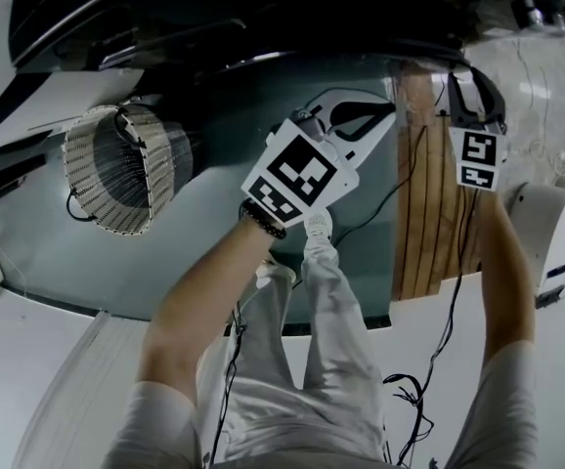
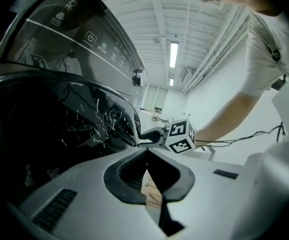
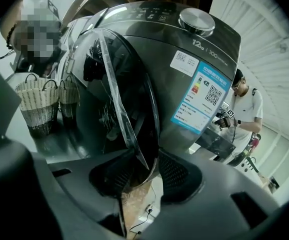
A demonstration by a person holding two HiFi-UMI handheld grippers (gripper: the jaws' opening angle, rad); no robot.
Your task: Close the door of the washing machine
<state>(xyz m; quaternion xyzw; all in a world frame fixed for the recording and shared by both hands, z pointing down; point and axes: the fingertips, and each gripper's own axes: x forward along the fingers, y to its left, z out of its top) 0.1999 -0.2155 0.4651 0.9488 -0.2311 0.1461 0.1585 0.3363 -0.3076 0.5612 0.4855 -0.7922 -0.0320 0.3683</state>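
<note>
The dark washing machine [image 3: 184, 39] fills the right gripper view, its round glass door [image 3: 117, 94] swung out towards me. My right gripper [image 3: 147, 158] is open and straddles the door's lower edge; the thin rim lies between the pads with gaps on both sides. From the left gripper view I see the right gripper [image 2: 140, 138] with its marker cube at the door's rim [image 2: 127, 119]. My left gripper [image 2: 145, 153] is shut and holds nothing, just short of the door. In the head view the left gripper [image 1: 361, 123] is in the centre, the right gripper [image 1: 473, 86] at upper right.
A woven basket [image 1: 116, 169] with handles stands on the floor left of the machine; it shows as the basket [image 3: 37, 101] in the right gripper view. A wooden board [image 1: 429, 203] and a white appliance [image 1: 546, 228] lie to the right. Cables trail over the floor. Another person [image 3: 242, 109] stands behind.
</note>
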